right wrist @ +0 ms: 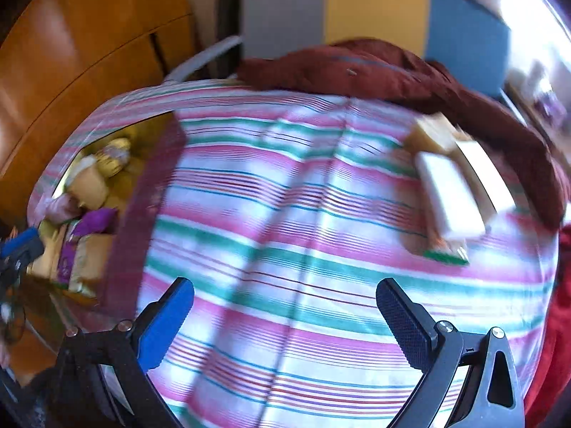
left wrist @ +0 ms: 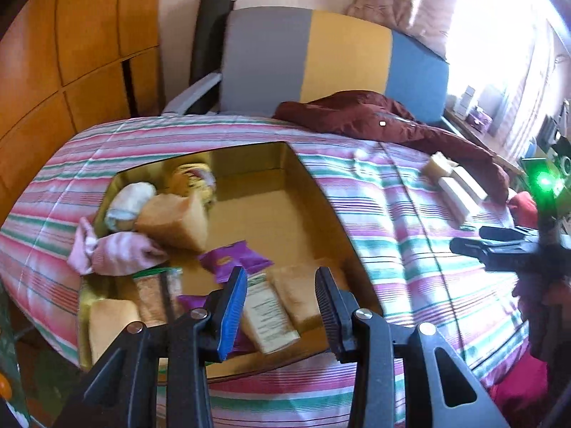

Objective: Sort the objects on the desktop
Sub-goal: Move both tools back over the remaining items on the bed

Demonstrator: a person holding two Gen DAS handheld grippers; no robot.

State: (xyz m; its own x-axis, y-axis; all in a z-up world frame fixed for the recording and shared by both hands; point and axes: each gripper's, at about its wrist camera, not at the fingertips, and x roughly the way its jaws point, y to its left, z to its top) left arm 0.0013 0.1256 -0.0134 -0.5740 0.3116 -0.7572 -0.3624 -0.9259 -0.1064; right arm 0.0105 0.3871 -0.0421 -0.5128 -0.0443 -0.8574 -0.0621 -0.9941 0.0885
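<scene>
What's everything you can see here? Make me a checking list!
Surface: striped cloth, wrinkled down the middle.
Job's things: gold box holding snack packets, including a purple packet and a white label packet; a pink sock hangs over its edge. White bars lie outside on the cloth.
Clutter: maroon jacket at the far edge.
Grippers: left gripper open over the box, empty; right gripper open over the cloth, empty.
Cables: nothing seen.
Surroundings: chair with grey, yellow and blue panels, wooden cupboard, bright window on the right.
</scene>
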